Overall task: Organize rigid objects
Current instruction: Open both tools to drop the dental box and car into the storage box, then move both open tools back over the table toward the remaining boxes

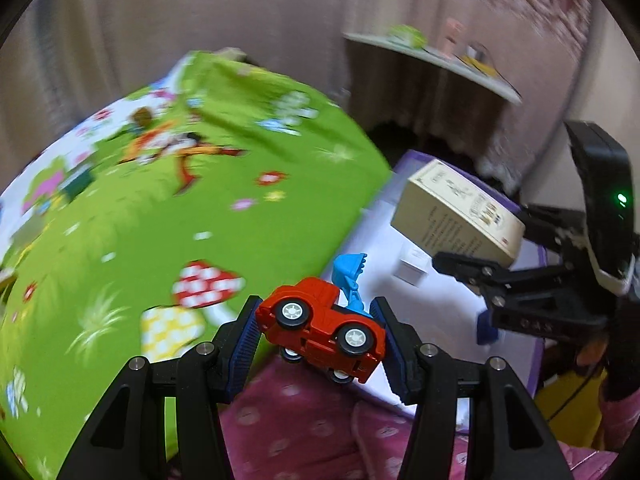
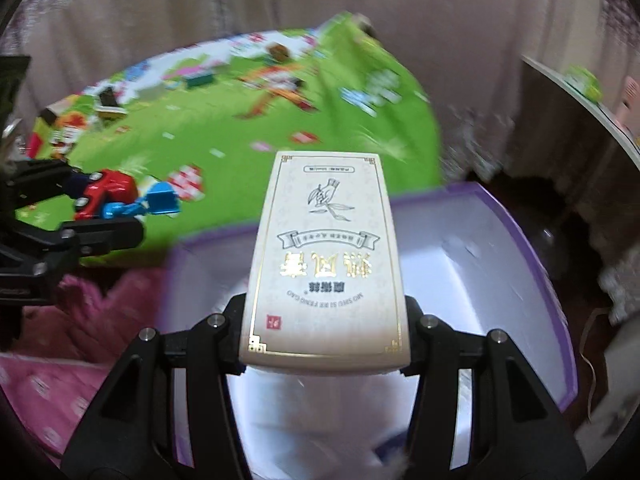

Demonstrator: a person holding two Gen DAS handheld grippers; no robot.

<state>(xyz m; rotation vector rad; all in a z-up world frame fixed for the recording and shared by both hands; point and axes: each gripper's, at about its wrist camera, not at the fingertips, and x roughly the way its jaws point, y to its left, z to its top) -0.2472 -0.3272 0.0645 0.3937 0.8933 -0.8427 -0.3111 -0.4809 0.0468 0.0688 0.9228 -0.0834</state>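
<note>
your right tool (image 2: 324, 332) is clamped on the cream carton (image 2: 326, 256), and the carton hangs directly over the white inside of the purple-rimmed bin (image 2: 560, 300), its long axis running away from you along the fingers. so the right hand is the nearer one; the drop looks to be straight down. your left tool (image 1: 318, 340) is clamped on the red toy digger (image 1: 320, 330), wheels turned sideways, blue scoop (image 1: 350, 270) pointing toward the bin, which lies ahead and to its right, past the bed's edge. the carton is smooth card with gilt print, flat-sided and easy to hold; the digger is hard, glossy plastic, lumpy, with a jointed arm. a small white box (image 1: 412, 268) already sits in the bin.
</note>
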